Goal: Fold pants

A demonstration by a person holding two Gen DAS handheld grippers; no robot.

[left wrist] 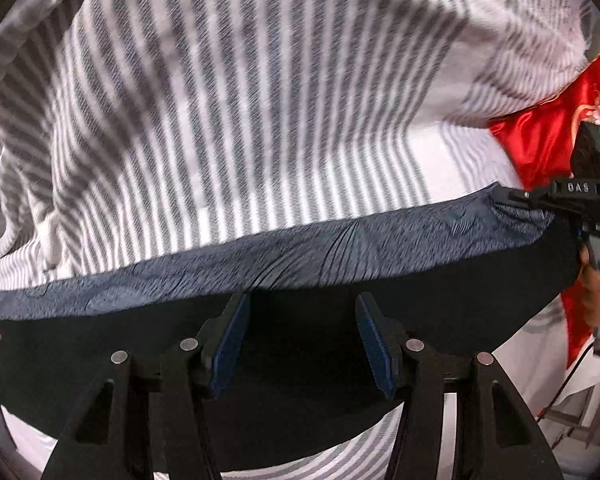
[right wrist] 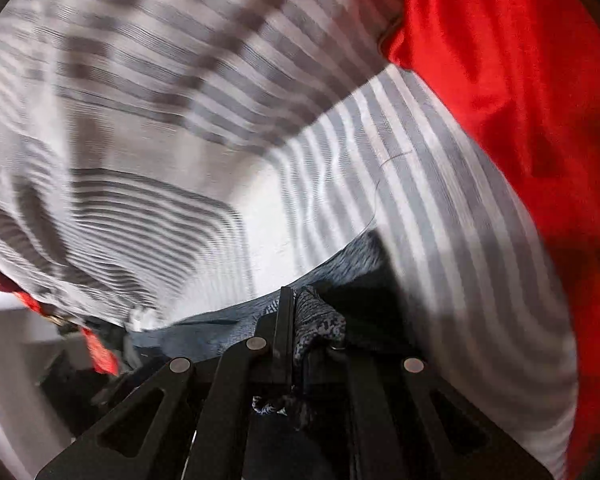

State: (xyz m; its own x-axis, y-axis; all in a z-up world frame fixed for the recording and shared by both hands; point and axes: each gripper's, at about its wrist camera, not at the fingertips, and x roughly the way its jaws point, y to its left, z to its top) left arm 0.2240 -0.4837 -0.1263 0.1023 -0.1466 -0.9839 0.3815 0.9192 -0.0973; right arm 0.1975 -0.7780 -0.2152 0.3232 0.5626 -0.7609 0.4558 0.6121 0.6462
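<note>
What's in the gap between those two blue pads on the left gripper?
Only the pants' black fabric and grey waistband, seen in the left wrist view; the left gripper is open, its pads apart from each other.

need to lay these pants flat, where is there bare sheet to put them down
Free: the striped sheet spreads bare beyond the pants' waistband, up to the rumpled folds at far left. Crowded: the right side, where the red cloth lies and the right gripper pinches the waistband corner. The left gripper hangs open over the dark pants.
</note>
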